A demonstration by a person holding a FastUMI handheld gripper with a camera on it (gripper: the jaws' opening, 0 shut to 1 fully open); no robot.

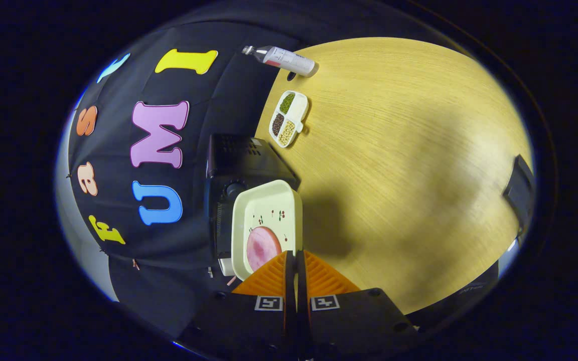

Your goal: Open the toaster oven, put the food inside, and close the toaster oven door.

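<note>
My gripper [291,256] is shut on the near rim of a cream square plate [274,205], with both fingers pressed close together on it. A round pink slice of food [261,246] lies on the plate just ahead of the fingertips. The plate hangs in front of the black toaster oven [241,160], which stands on the wooden table [399,165] against the booth's cloth wall. A knob [234,189] on the oven shows just past the plate's far rim. The plate hides much of the oven's front, so I cannot tell how the door stands.
The view is rolled sideways. Beyond the oven a white divided dish [288,118] holds beans and grains, and farther on there is a clear bottle [281,57]. A dark object [520,193] sits at the table's far edge.
</note>
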